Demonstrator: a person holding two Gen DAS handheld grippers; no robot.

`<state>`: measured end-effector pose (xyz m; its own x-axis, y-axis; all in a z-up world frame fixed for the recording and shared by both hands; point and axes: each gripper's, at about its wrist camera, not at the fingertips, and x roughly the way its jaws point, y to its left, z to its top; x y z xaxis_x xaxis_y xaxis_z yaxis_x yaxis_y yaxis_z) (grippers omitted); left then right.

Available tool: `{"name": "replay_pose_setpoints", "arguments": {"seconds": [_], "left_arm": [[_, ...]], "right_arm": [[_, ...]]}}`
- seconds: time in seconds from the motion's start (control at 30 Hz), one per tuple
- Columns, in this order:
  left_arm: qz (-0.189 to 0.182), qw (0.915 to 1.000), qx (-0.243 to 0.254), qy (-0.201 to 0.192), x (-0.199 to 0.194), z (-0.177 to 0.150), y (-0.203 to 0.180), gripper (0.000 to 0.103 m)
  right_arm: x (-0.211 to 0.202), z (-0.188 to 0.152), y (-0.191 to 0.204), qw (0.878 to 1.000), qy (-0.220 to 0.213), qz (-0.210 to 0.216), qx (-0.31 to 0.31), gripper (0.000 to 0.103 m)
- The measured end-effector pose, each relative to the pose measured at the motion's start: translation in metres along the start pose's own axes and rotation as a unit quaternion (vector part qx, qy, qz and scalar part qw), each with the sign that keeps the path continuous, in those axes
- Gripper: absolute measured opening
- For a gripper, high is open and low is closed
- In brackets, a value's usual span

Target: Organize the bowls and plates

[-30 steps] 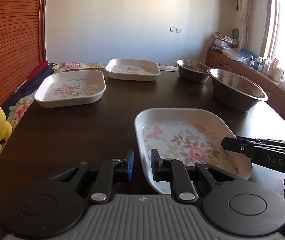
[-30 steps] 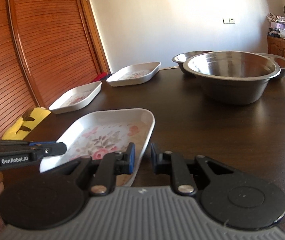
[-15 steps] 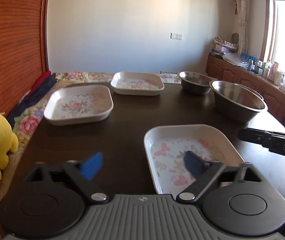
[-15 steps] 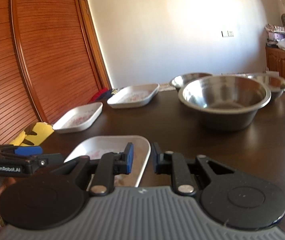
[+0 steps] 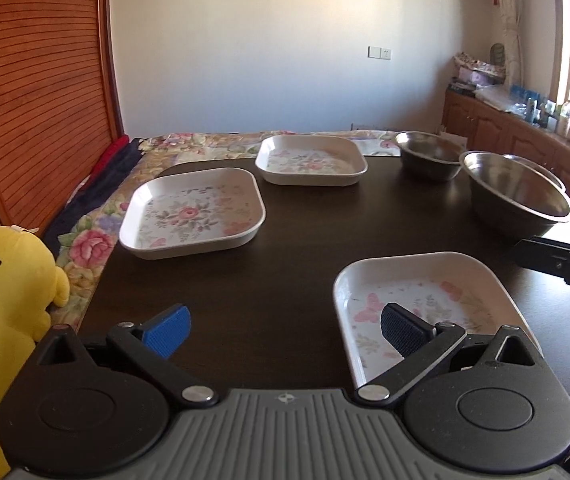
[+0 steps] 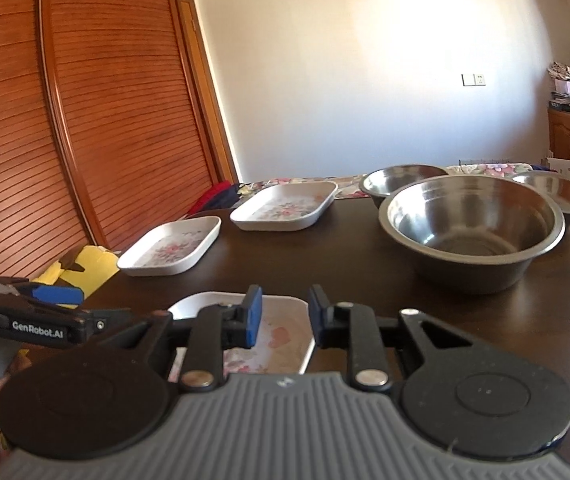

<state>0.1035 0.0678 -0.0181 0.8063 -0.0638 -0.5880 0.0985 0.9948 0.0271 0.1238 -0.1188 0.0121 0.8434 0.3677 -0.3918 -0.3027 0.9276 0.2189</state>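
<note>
The left gripper (image 5: 285,330) stands wide apart, gripping nothing, level above the table (image 5: 285,264). The nearest plate (image 5: 425,288) lies flat under its right finger, near edge hidden by the gripper body. The right gripper (image 6: 283,316) is narrowed to a small gap, empty, over that plate's rim (image 6: 241,298). A large steel bowl (image 6: 473,232) sits ahead-right, hiding parts of two smaller bowls.

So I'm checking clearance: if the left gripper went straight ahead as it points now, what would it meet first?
Probably bare table between its open jaws, then the far floral plate; depth is unclear.
</note>
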Motion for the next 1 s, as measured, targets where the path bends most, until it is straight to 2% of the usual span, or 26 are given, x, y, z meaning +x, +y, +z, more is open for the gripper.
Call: {"name": "replay_pose_setpoints", "arguments": {"seconds": [0.5, 0.67, 0.83, 1.0], "left_arm": [[0.015, 0.9997, 0.013, -0.014, -0.005, 0.027, 0.015, 0.103], [0.006, 0.9996, 0.007, -0.027, -0.001, 0.035, 0.026, 0.102], [-0.004, 0.9996, 0.006, -0.026, 0.009, 0.043, 0.04, 0.088], [-0.006, 0.9997, 0.006, -0.022, 0.025, 0.047, 0.057, 0.06]], "right_arm": [[0.018, 0.034, 0.026, 0.998, 0.007, 0.029, -0.061, 0.028], [0.034, 0.047, 0.035, 0.996, 0.017, 0.041, -0.077, 0.028], [0.055, 0.058, 0.041, 0.995, 0.029, 0.051, -0.083, 0.028], [0.077, 0.068, 0.049, 0.993, 0.046, 0.056, -0.092, 0.028]]}}
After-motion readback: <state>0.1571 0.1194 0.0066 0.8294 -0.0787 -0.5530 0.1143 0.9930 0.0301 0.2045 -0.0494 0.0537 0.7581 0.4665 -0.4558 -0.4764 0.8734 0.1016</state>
